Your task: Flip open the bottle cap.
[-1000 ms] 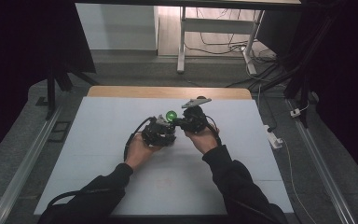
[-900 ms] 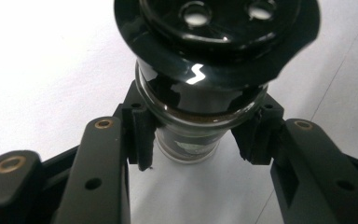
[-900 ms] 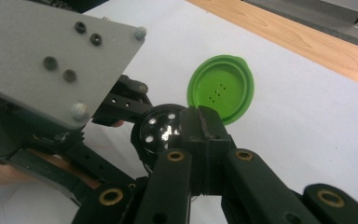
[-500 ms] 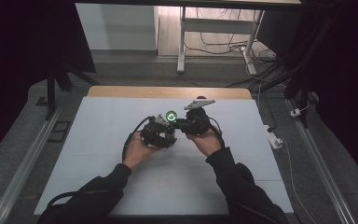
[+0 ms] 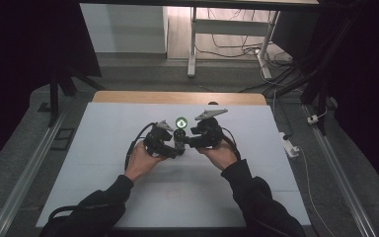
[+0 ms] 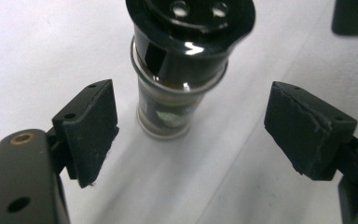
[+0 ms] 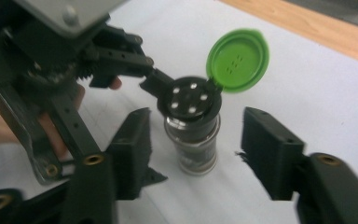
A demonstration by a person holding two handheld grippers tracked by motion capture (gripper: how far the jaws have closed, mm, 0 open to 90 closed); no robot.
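Observation:
A small glass spice jar (image 7: 193, 135) stands upright mid-table, seen from above too as the jar (image 5: 179, 139). Its black shaker cap (image 6: 191, 28) has holes, and its green flip lid (image 7: 237, 59) stands open. My left gripper (image 6: 198, 128) is open. Its pads (image 6: 91, 128) sit either side of the jar's lower body without touching it. My right gripper (image 7: 203, 149) is open as well, and its pads (image 7: 270, 149) flank the jar with a gap on each side. Both pairs of jaws have just been opening. In the high view the left gripper (image 5: 170, 148) and right gripper (image 5: 191, 140) meet at the jar.
The white table top (image 5: 187, 197) has a wooden strip (image 5: 177, 97) along its far edge. A white power strip (image 5: 290, 146) and cables lie on the floor to the right. Metal rails (image 5: 24, 177) run along both sides.
Both pairs of jaws have spread away from the jar, which stays standing. The green lid now reads as a ring rather than a solid spot. The hands have hardly shifted.

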